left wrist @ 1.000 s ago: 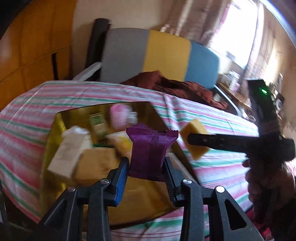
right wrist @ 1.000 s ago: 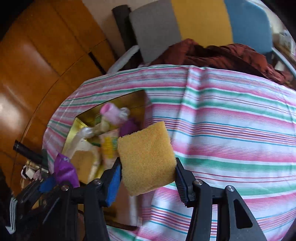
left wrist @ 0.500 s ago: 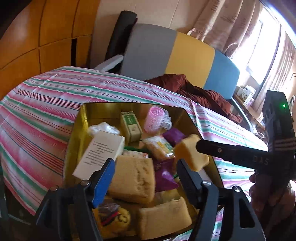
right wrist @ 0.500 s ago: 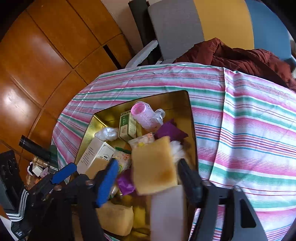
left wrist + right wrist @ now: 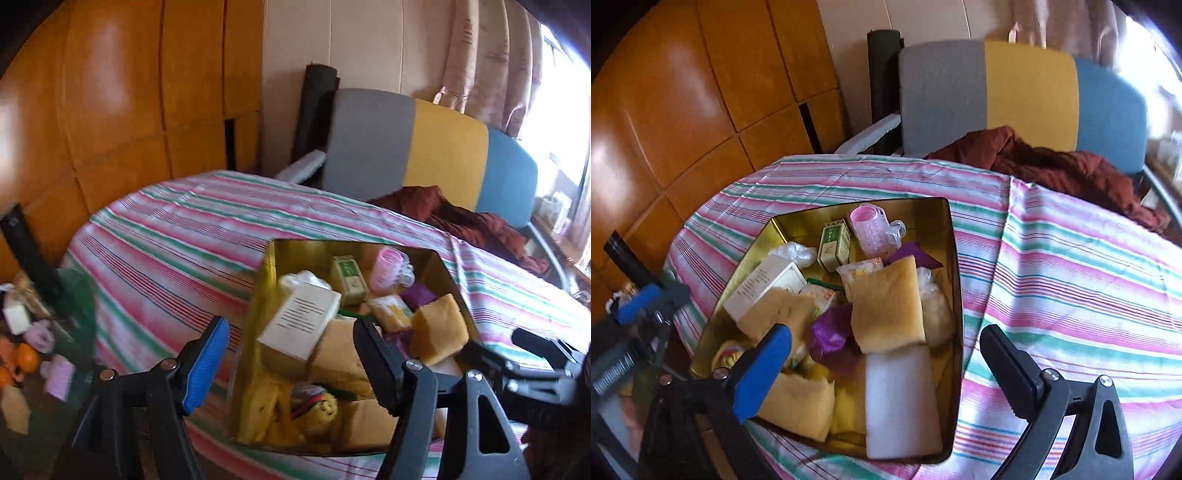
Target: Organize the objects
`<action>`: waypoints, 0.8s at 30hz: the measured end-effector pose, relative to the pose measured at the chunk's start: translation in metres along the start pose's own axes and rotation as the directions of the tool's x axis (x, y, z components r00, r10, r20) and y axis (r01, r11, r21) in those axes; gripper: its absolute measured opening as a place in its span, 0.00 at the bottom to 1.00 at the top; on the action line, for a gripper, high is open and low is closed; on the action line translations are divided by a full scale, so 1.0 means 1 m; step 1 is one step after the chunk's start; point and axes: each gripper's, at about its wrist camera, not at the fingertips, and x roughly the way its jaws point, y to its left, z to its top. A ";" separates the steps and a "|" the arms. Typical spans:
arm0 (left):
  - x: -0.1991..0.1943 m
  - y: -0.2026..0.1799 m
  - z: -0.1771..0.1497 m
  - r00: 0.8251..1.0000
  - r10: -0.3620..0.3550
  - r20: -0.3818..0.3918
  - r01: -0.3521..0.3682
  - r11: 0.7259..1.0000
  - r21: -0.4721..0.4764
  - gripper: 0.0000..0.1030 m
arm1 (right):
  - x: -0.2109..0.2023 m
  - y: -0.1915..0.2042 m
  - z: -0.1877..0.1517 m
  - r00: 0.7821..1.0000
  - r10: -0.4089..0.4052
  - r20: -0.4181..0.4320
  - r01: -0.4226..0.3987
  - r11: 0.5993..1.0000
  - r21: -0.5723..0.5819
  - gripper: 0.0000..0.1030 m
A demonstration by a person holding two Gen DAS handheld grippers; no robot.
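A gold tin box (image 5: pixel 955 280) (image 5: pixel 271 266) sits on the striped tablecloth, full of items. A yellow sponge (image 5: pixel 886 302) (image 5: pixel 437 328) lies on top of the pile in it. A purple packet (image 5: pixel 831 332) lies beside the sponge. A white box (image 5: pixel 764 284) (image 5: pixel 301 321), a green box (image 5: pixel 833 243), a pink roller (image 5: pixel 871 230) and a white foam block (image 5: pixel 901 402) are also inside. My right gripper (image 5: pixel 882 369) is open and empty above the box's near end. My left gripper (image 5: pixel 291 354) is open and empty at the box's left edge.
The round table with its striped cloth (image 5: pixel 1071 280) fills the right. A chair with grey, yellow and blue back (image 5: pixel 1027 96) holds a red-brown cloth (image 5: pixel 1052 166). Wooden panels (image 5: pixel 110 110) stand at the left. Small items lie on the floor (image 5: pixel 33 350) at the left.
The left gripper let go of the purple packet into the box and moved left. The right gripper released the yellow sponge onto the pile and opened wide.
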 end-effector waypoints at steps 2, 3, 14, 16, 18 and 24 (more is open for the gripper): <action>-0.008 -0.002 -0.001 1.000 0.017 0.006 -0.017 1.000 0.009 0.69 | -0.005 0.003 -0.008 1.000 -0.009 0.011 0.009 1.000 -0.010 1.00; -0.012 -0.001 -0.001 1.000 0.020 0.004 -0.020 1.000 0.006 0.69 | -0.008 0.004 -0.012 1.000 -0.013 0.014 0.013 1.000 -0.012 1.00; -0.035 0.002 -0.016 0.999 0.045 -0.011 -0.046 0.999 -0.005 0.72 | -0.027 0.005 -0.039 0.999 -0.021 0.031 0.021 1.000 -0.002 1.00; -0.041 0.002 -0.017 0.999 0.050 0.009 -0.050 0.999 0.006 0.72 | -0.030 0.004 -0.042 0.999 -0.022 0.035 0.022 1.000 0.002 1.00; -0.044 0.005 -0.017 0.999 0.034 0.014 -0.034 0.999 0.000 0.72 | -0.033 0.005 -0.043 0.999 -0.022 0.039 0.022 1.000 0.001 1.00; -0.047 0.007 -0.017 1.000 0.014 0.012 -0.013 1.000 -0.003 0.65 | -0.041 0.011 -0.045 0.998 -0.024 0.061 0.025 0.999 -0.025 1.00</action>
